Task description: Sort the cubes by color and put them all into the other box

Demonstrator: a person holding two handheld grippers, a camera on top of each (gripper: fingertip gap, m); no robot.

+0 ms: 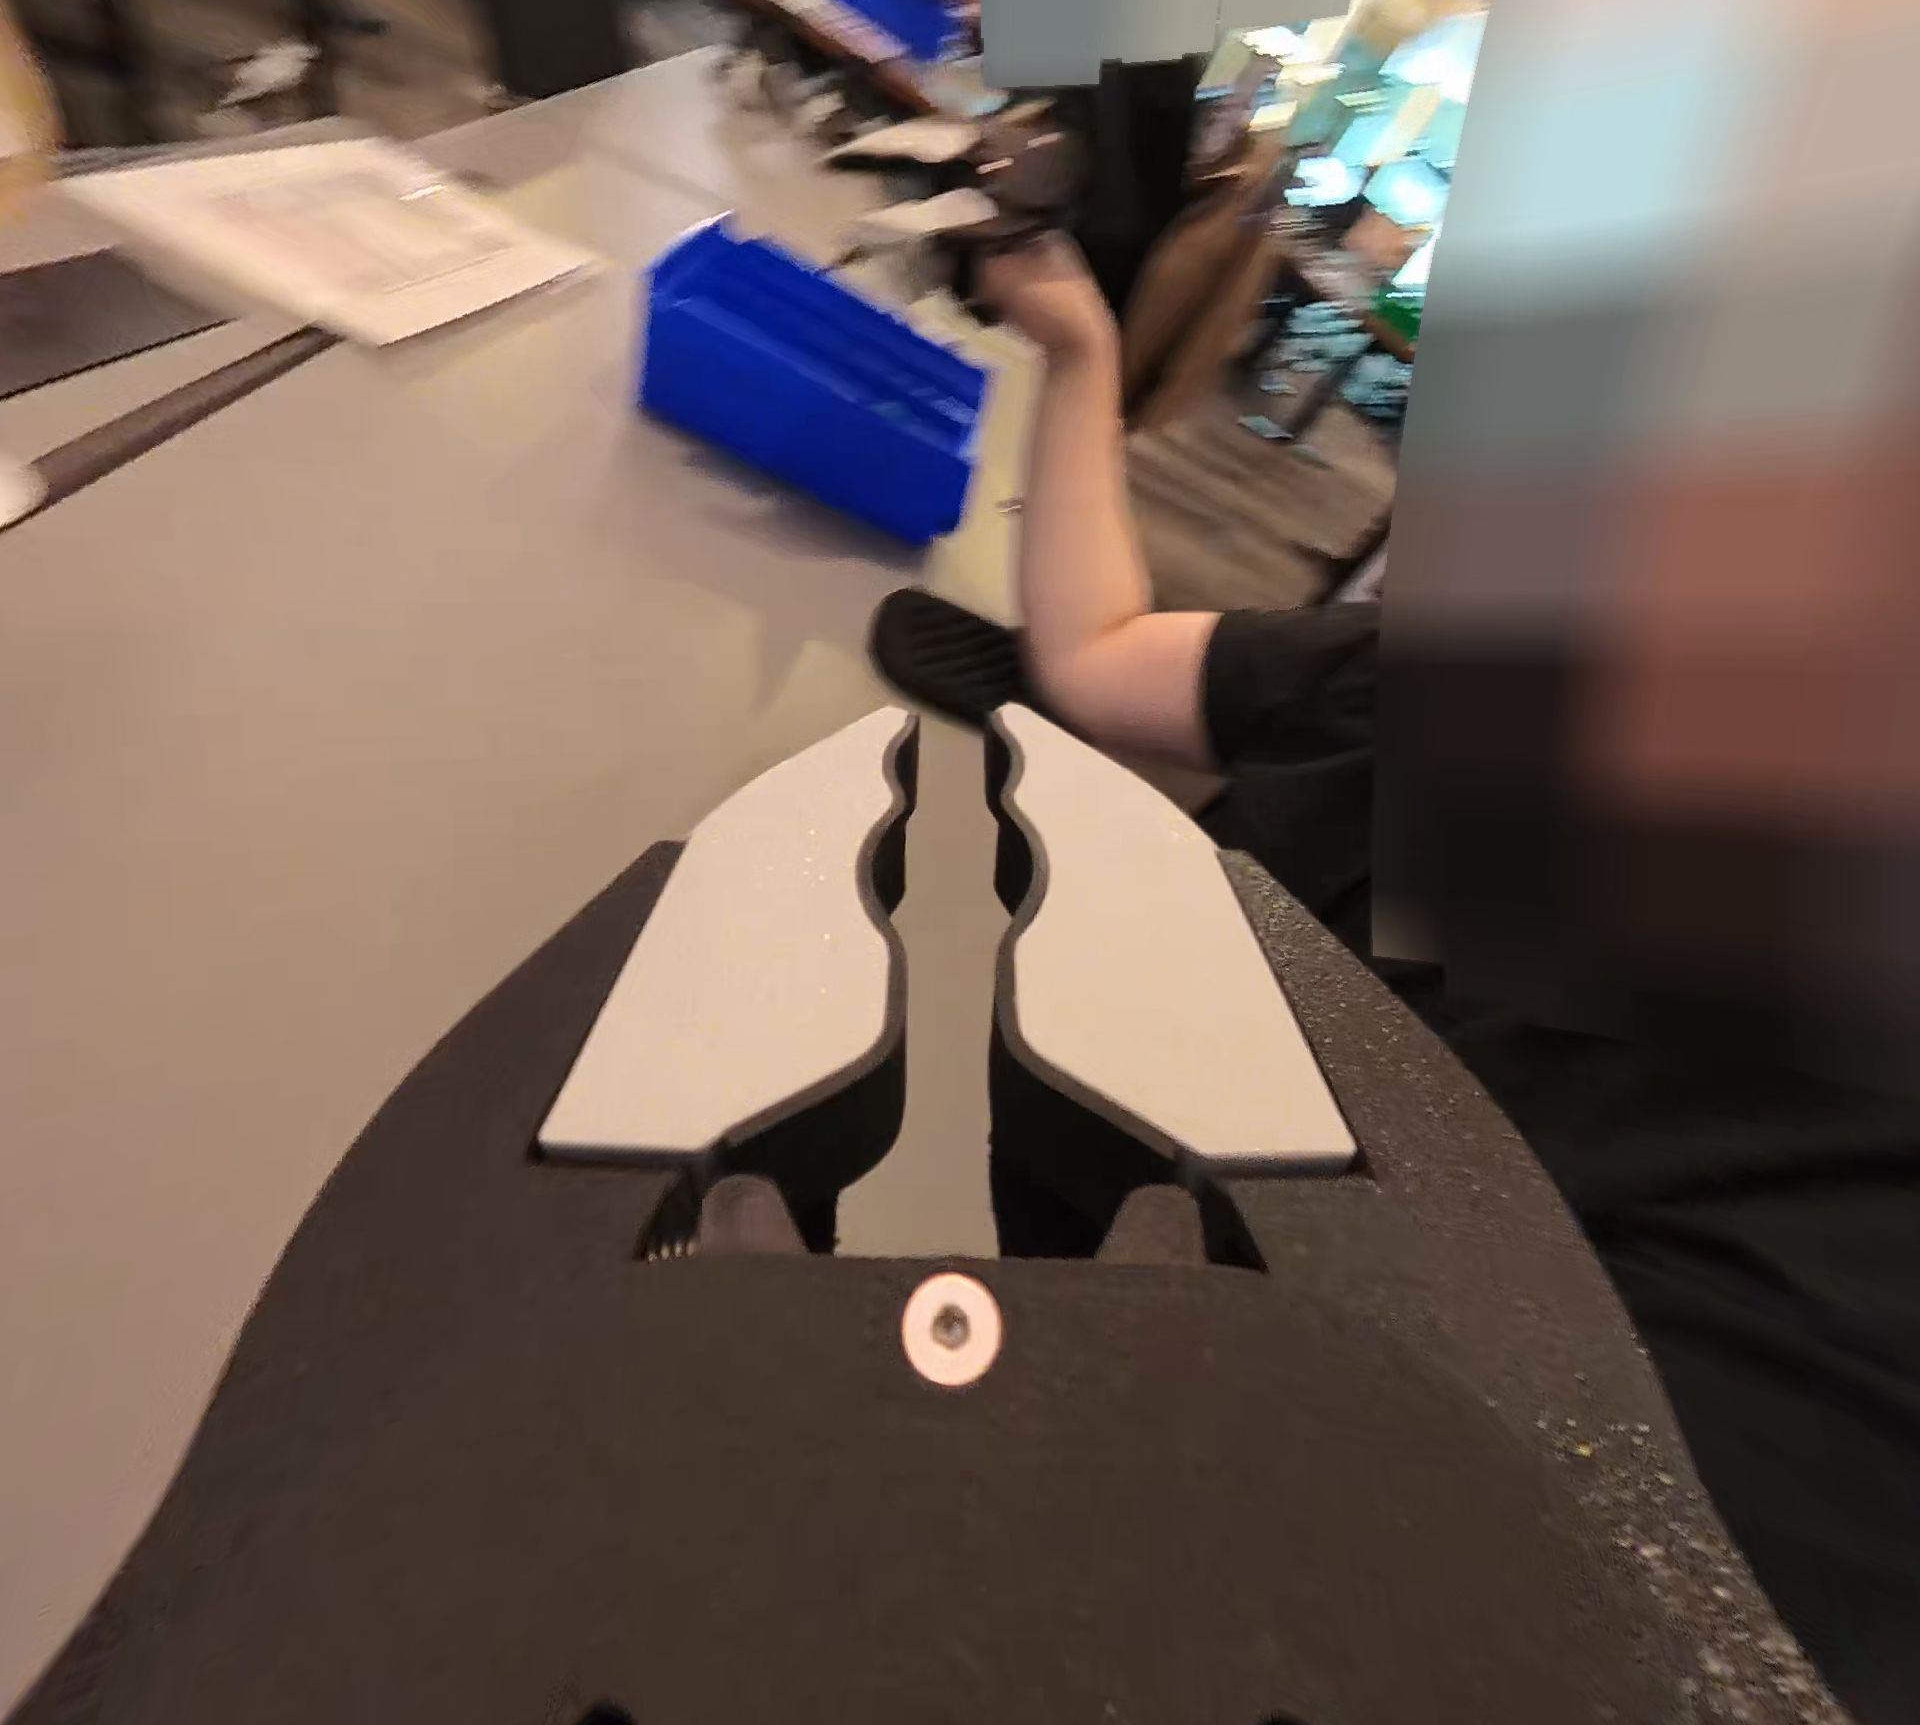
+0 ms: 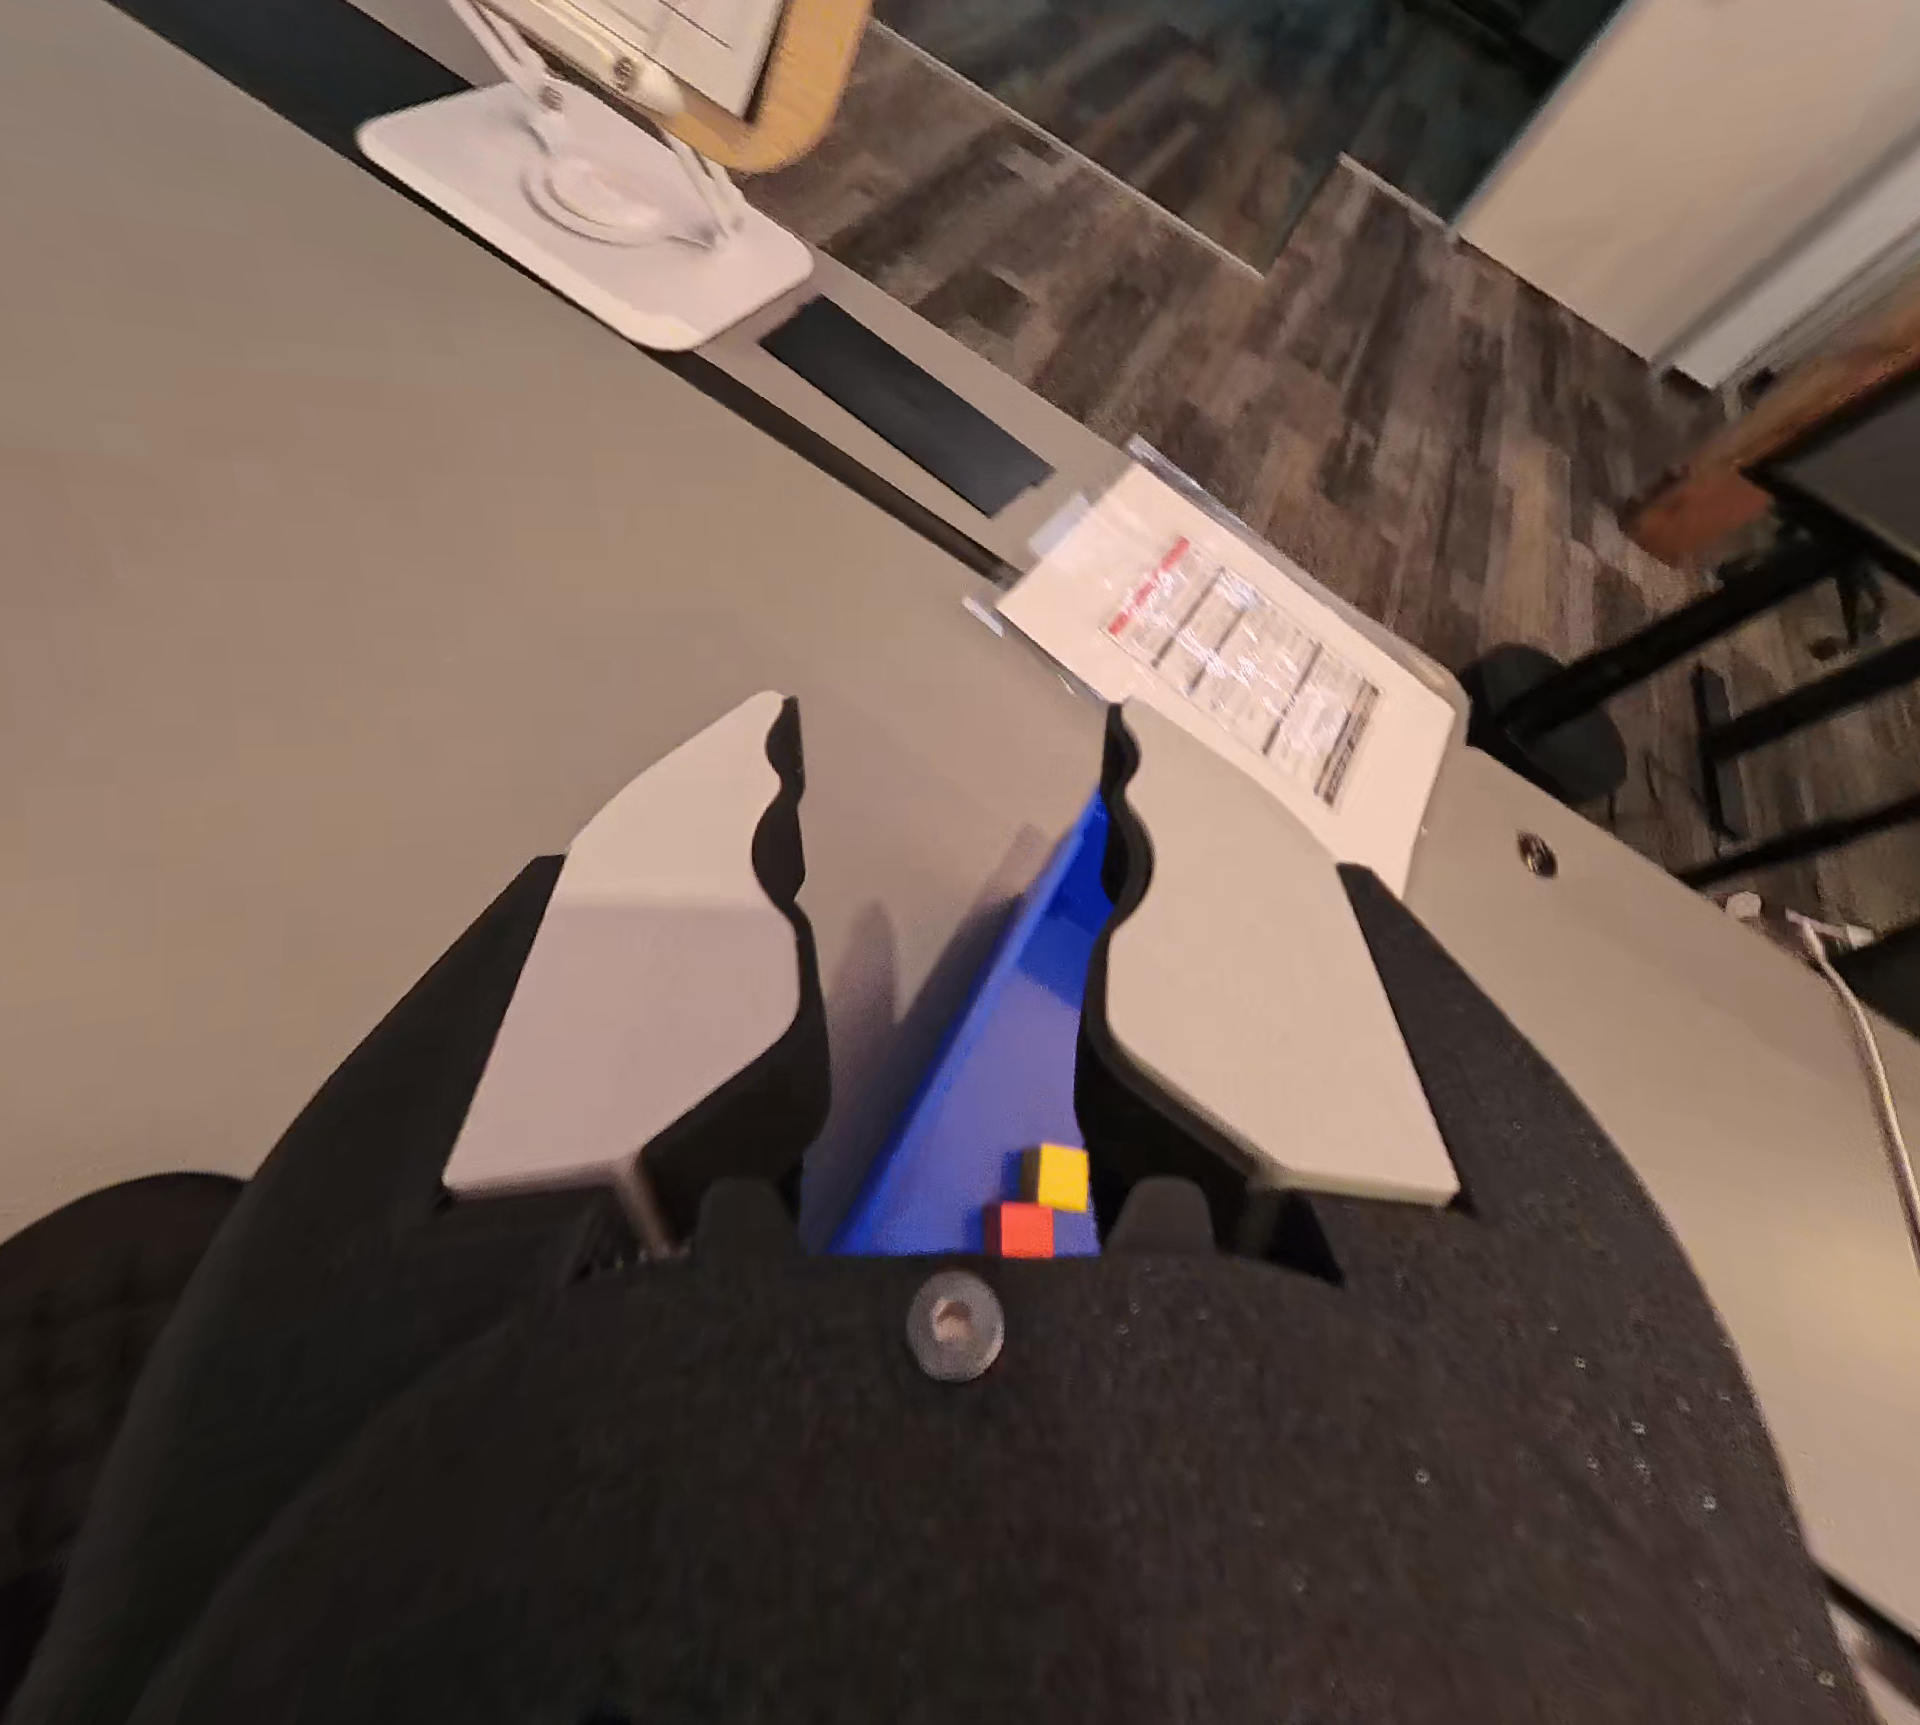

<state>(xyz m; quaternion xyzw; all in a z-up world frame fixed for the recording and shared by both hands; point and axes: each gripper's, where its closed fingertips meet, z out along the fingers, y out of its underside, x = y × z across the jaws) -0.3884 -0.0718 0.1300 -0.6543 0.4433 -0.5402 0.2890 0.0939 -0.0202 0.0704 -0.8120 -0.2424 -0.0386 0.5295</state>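
Cubes, one yellow cube (image 2: 1062, 1174) and one red cube (image 2: 1025, 1229), sit in a blue box (image 2: 966, 1083) under the wide-open, empty right tongs (image 2: 951, 730); left tongs (image 1: 953, 730) nearly closed, empty, above the table (image 1: 312, 688).

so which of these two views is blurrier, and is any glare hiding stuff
Left wrist view: heavy motion smear on the blue box and the paper sheet, while its own claw stays sharp. Right wrist view: milder blur at the top on the stand; the yellow cube and red cube are crisp, and glare whitens part of the laminated card.
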